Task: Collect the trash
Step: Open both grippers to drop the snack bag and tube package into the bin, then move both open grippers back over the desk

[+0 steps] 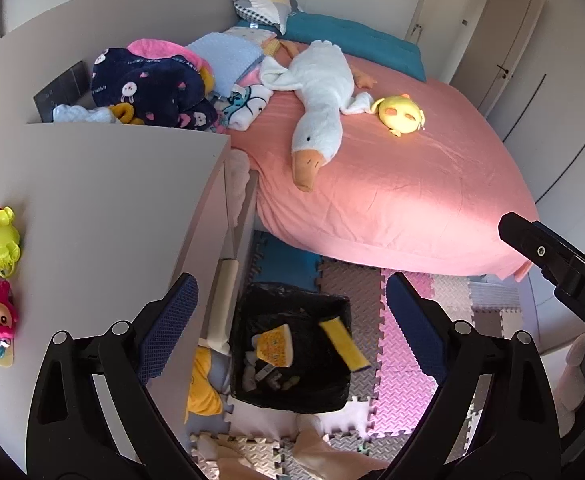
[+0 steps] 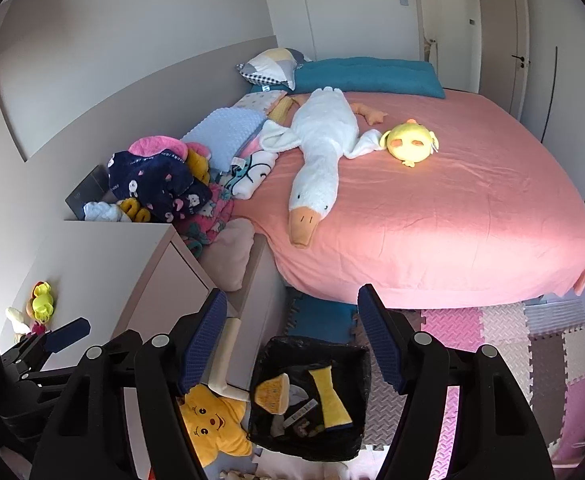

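Note:
A black-lined trash bin (image 1: 332,392) stands on the foam floor mats by the bed; it also shows in the right wrist view (image 2: 356,432). Inside lie a yellow wedge-shaped wrapper (image 1: 274,346) (image 2: 270,394), a yellow strip-shaped wrapper (image 1: 344,346) (image 2: 330,398) that looks blurred as if falling, and small bits of trash. My left gripper (image 1: 288,320) is open and empty above the bin. My right gripper (image 2: 292,336) is open and empty above the bin too. The right gripper's body (image 1: 560,264) shows at the right in the left wrist view.
A grey cabinet (image 1: 92,208) at the left carries small plastic toys (image 1: 0,240). A pink bed (image 2: 432,216) holds a white goose plush (image 2: 320,152), a yellow chick plush (image 2: 410,144) and piled clothes (image 2: 160,184). A yellow star plush (image 2: 208,424) lies beside the bin.

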The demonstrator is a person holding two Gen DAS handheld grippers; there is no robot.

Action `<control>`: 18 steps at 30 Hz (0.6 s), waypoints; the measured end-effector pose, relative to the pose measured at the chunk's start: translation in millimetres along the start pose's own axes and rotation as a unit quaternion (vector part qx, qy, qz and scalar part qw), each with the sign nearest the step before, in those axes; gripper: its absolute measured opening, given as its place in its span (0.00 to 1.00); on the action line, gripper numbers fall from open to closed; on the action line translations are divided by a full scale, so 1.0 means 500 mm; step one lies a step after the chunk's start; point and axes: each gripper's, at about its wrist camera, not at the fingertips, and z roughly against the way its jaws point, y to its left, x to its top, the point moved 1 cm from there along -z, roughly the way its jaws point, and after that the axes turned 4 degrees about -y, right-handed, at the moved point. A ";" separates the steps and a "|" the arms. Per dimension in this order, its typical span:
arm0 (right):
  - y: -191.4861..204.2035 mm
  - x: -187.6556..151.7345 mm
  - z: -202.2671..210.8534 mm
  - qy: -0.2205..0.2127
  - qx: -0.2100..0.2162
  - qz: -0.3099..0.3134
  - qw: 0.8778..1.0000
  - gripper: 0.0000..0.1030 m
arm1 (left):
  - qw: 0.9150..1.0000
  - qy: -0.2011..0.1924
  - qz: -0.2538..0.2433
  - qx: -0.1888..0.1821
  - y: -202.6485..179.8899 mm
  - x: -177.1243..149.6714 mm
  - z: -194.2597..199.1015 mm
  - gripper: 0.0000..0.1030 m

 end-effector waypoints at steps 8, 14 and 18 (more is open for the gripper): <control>0.017 -0.003 -0.003 0.005 0.013 0.005 1.000 0.67 | 1.000 -0.001 -0.003 0.011 0.010 -0.007 0.007 0.89; 0.053 -0.010 -0.013 0.015 0.031 0.018 0.999 0.67 | 0.999 -0.002 0.019 0.033 0.055 -0.015 0.021 0.89; 0.089 -0.013 -0.020 0.021 0.047 0.032 0.998 0.67 | 0.998 -0.004 0.034 0.049 0.091 -0.024 0.035 0.89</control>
